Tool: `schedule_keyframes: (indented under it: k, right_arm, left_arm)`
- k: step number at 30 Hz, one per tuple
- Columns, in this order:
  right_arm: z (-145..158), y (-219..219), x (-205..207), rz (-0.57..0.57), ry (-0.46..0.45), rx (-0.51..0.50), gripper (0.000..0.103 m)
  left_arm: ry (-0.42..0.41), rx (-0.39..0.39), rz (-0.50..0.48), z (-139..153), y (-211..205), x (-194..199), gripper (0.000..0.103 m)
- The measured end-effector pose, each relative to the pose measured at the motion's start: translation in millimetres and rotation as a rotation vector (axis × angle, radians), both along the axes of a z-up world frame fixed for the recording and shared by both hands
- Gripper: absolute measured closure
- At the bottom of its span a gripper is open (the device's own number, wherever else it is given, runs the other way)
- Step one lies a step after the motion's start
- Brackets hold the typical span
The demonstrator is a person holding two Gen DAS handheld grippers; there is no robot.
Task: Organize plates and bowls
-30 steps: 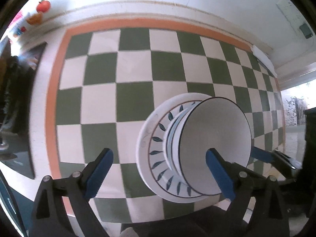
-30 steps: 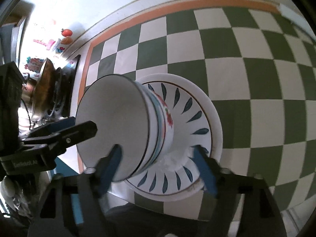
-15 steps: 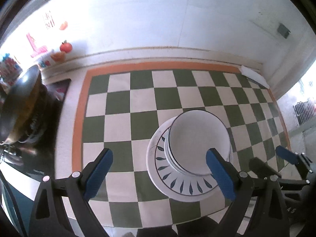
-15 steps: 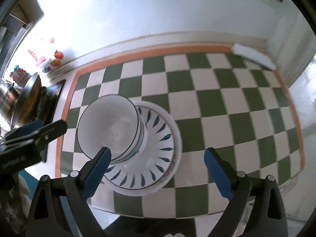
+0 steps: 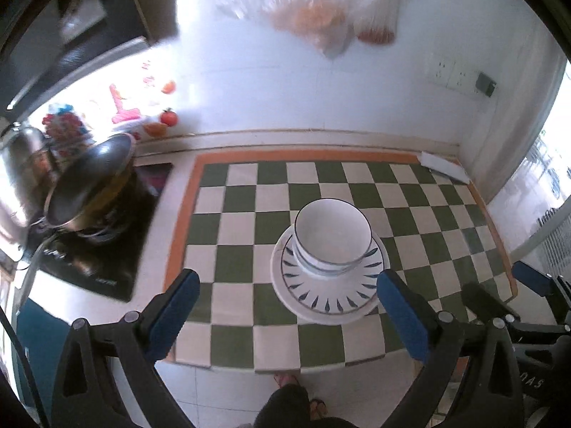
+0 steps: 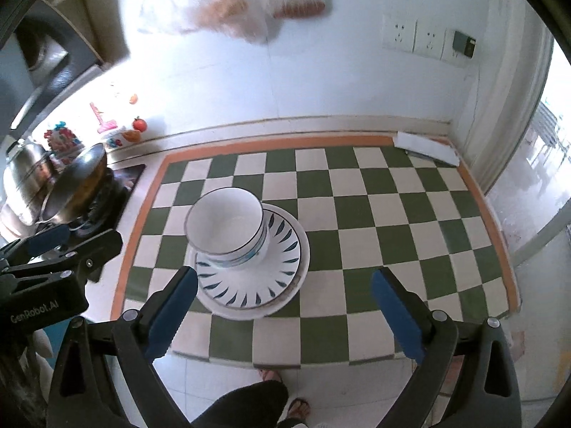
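Observation:
A stack of white bowls with blue bands (image 5: pixel 332 239) (image 6: pixel 226 228) sits on white plates with a blue leaf pattern (image 5: pixel 328 294) (image 6: pixel 249 285), on a green and white checked cloth (image 5: pixel 249 221) (image 6: pixel 374 214). My left gripper (image 5: pixel 289 306) is open and empty, held high above and in front of the stack. My right gripper (image 6: pixel 285 303) is open and empty too, at a similar height to the right of the stack. The right gripper shows at the right edge of the left wrist view (image 5: pixel 528 285); the left gripper shows at the left edge of the right wrist view (image 6: pixel 53 246).
A stove with a pan (image 5: pixel 89 185) (image 6: pixel 71 189) and a steel pot (image 6: pixel 21 174) stands left of the cloth. A white wall with sockets (image 6: pixel 414 35) and hanging plastic bags (image 5: pixel 314 10) is behind. A white box (image 6: pixel 424 146) lies at the far right corner. A person's feet (image 6: pixel 271 378) are below.
Both grippers have pulled up and back from the bowl stack, which now looks smaller and farther away. The stack has stayed on the plates.

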State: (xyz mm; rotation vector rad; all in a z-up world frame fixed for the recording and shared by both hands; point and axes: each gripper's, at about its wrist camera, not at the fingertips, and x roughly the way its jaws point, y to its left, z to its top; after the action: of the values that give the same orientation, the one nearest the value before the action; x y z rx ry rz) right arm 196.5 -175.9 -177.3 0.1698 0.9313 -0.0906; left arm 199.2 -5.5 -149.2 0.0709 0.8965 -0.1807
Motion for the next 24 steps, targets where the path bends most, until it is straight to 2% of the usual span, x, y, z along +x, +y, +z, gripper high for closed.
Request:
schedule_keyframes:
  k: [6,14,20,24]
  right_arm:
    - [41,6,-56,0.02,-0.049,-0.014,0.003]
    - [89,22,-130,0.015,-0.125,-0.047,0.002]
    - [117,39,-181,-0.022,-0.19,-0.066,0.002]
    - [126,50,-206,-0.039,-0.202,-0.063,0.002]
  left_arm:
    - [-0.064,0.0,0.054,34,14,-60,0.001]
    - [-0.112,-0.03,0.048,65,31,-129,0.001]
    - [-0.15,-0.02,0.041,78,49,-164,0.001]
    - [-0.172,-0.012,0.039,84,60,-184,0.001]
